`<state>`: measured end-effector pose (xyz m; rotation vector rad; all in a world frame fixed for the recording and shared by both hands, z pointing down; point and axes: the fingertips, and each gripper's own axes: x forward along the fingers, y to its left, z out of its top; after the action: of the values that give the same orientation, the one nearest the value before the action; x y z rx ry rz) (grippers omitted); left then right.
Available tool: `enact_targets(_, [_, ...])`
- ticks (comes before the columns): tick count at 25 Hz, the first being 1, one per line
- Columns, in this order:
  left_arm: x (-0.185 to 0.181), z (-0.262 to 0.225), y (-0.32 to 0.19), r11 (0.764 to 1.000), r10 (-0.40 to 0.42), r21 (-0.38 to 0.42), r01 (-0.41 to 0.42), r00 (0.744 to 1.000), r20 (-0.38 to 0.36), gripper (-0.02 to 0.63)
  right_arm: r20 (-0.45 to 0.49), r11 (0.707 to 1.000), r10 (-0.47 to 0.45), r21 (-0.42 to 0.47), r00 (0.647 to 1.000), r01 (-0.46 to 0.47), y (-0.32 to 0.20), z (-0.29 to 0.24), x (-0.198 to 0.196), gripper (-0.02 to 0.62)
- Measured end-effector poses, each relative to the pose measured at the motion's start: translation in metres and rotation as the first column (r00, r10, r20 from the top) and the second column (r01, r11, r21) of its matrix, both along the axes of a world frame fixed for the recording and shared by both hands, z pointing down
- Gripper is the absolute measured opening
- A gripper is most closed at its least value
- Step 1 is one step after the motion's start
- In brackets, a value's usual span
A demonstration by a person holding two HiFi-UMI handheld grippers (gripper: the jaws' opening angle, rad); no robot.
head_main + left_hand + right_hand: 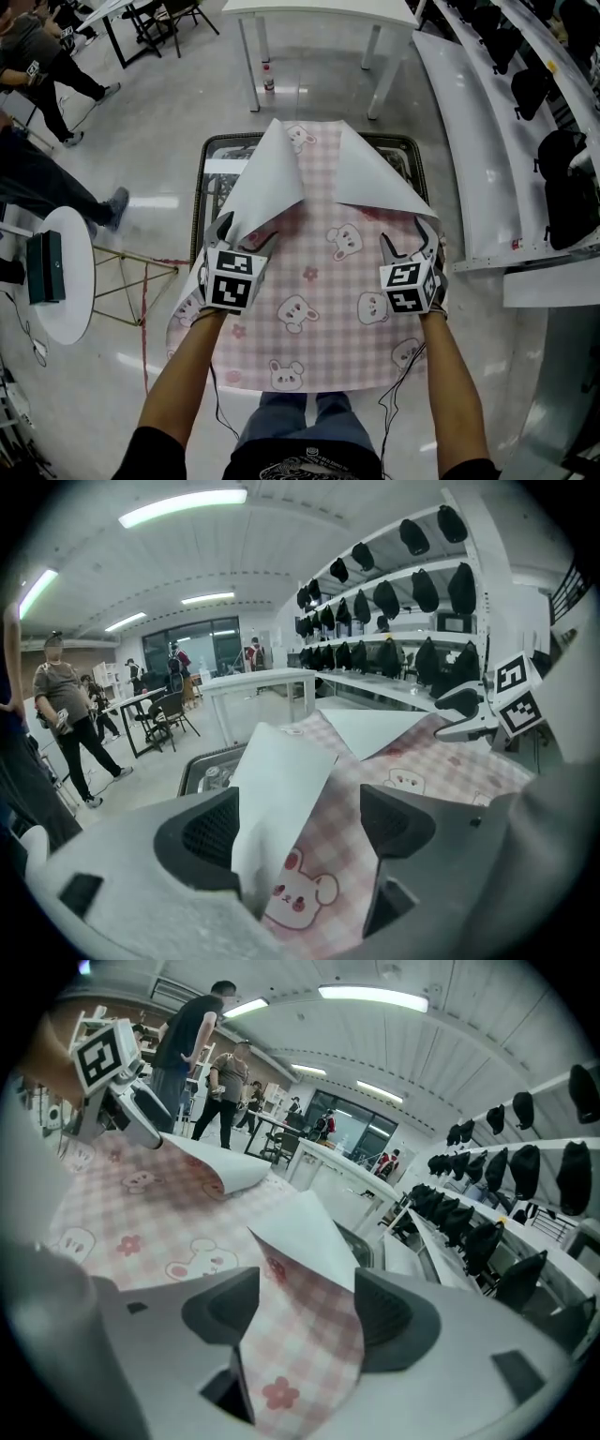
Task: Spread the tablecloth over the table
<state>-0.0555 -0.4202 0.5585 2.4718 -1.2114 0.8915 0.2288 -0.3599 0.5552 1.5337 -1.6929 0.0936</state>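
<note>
Tablecloth (323,309) looks light, floppy; left gripper (246,230), right gripper (411,236) wide open astride its folded-back corners; pinch those, pull toward table's (217,142) far corners.

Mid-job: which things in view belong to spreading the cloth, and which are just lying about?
Job:
tablecloth
table under it
left hand-held gripper, open
right hand-held gripper, open

Lying about:
bottle
white table
round side table
black bags
</note>
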Motion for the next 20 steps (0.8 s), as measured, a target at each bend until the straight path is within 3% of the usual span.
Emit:
enact_targets(9, [0.014, -0.022, -0.004, 0.999, 0.033, 0.029, -0.032, 0.999, -0.024, 0.420, 0.045, 1.000, 0.002, 0.012, 0.999, -0.002, -0.006, -0.021, -0.007, 0.327])
enact_targets(20, [0.044, -0.035, -0.013, 0.995, 0.099, 0.021, -0.097, 0.991, -0.090, 0.419, -0.002, 1.000, -0.013, 0.000, 1.000, 0.013, -0.019, -0.048, -0.010, 0.319])
